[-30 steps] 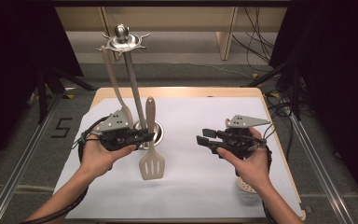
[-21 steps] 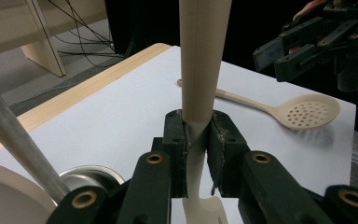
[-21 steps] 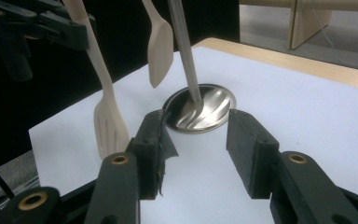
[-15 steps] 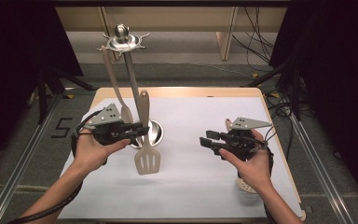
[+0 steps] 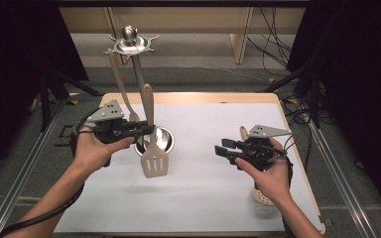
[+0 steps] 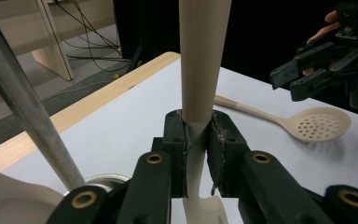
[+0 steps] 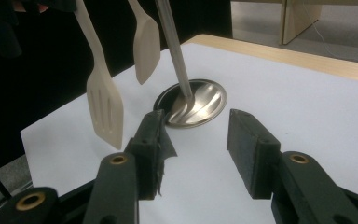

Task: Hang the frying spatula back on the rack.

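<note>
My left gripper (image 5: 148, 130) is shut on the handle of a beige slotted spatula (image 5: 155, 161). It holds the spatula upright above the table, head down, just left of the stand's round steel base (image 5: 162, 140). In the left gripper view the jaws of the left gripper (image 6: 196, 128) clamp the spatula handle (image 6: 204, 60). The steel stand's pole (image 5: 138, 72) rises to a hooked top (image 5: 130, 43), where a beige spoon (image 5: 120, 82) hangs. My right gripper (image 5: 224, 149) is open and holds nothing, right of the base. The right gripper view shows its jaws (image 7: 198, 135) apart, facing the spatula (image 7: 105, 105).
A beige skimmer spoon (image 6: 318, 125) lies on the white sheet (image 5: 203, 193) beneath the right hand; its bowl (image 5: 264, 196) shows near the table's right edge. The wooden table rim (image 5: 198, 97) runs along the back. Cables lie on the floor beyond.
The left gripper has lifted the spatula a little higher and drawn it slightly left, more upright beside the pole. The right gripper has hardly moved.
</note>
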Tool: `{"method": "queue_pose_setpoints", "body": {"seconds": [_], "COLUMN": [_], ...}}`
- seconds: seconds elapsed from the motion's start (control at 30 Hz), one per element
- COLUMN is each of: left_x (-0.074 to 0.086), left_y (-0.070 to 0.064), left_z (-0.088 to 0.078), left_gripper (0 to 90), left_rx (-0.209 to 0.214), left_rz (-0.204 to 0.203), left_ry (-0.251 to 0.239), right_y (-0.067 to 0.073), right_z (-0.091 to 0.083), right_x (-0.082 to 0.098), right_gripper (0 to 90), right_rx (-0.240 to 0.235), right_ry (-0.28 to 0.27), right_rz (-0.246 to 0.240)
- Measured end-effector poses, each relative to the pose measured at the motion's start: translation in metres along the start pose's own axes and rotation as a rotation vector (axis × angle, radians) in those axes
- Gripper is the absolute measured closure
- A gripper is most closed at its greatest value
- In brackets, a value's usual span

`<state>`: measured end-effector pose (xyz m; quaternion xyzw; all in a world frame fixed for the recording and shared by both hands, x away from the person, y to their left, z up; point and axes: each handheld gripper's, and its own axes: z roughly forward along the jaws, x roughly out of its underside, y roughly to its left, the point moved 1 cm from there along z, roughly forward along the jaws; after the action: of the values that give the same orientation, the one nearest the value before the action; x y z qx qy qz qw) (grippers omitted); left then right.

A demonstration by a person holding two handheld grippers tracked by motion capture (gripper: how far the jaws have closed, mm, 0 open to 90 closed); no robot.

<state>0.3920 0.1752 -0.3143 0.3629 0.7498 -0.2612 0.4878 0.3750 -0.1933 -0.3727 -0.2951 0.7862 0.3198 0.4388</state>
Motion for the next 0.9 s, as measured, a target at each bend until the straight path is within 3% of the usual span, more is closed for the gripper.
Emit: {"method": "queue_pose_setpoints", "body": {"seconds": [0.1,0.73,0.9], "left_x": [-0.004,-0.023,-0.028], "left_y": [0.003,0.025,0.031], "left_z": [-0.003,-0.017,-0.021], "left_gripper": [77.5,77.5,77.5], "left_rx": [-0.008,-0.021,-0.033], "left_rz": [-0.002,-0.001,-0.001], "left_ry": [-0.002,-0.029,-0.035], "right_y": [0.001,-0.003,-0.003], "right_z": [0.001,0.000,-0.001], "right_x": [0.000,0.000,0.000], "right_gripper": [57.2,56.9,56.9], "right_rx": [-0.013,-0.009,-0.006], "right_ry": [-0.005,-0.021,-0.009], "right_rz": [0.015,-0.004,0.018]}}
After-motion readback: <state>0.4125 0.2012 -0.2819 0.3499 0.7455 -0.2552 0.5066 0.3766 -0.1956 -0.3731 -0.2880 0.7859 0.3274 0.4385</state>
